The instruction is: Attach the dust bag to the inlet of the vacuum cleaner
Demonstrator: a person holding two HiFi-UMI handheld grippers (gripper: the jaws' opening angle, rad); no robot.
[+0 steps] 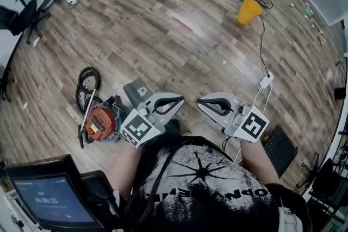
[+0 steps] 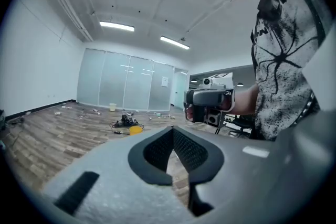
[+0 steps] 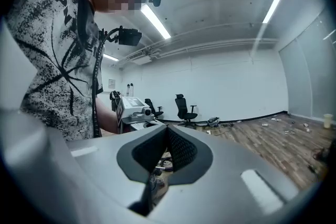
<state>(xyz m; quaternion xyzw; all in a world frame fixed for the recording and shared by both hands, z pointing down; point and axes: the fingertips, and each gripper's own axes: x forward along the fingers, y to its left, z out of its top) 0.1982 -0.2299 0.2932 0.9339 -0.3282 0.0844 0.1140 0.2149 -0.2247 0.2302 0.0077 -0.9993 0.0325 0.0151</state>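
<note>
On the floor [image 1: 163,24]: wooden boards, bare in the middle, clutter toward the edges, likely to leave working room
Vacuum cleaner [image 1: 100,123]: red, low at the person's left, just beside the left gripper in the head view; seemingly set within easy reach for the job
Hose [image 1: 87,84]: coiled just beyond the vacuum cleaner, apparently kept out of the way
Bucket [image 1: 248,11]: yellow, far off near a tangle of cables, well apart from the work
Grey piece [image 1: 137,89]: flat, with a round opening, next to the vacuum cleaner; probably the dust bag, though not certain; untouched, not yet fitted to any inlet
Left gripper [image 1: 179,99]: held in front of the body, tip toward the right gripper; jaws pressed together, nothing between them
Right gripper [image 1: 200,102]: mirrored, tip near the left one but apart; jaws closed too, empty
Stage: judged as before any pickup, both tools clear of the task's things
</note>
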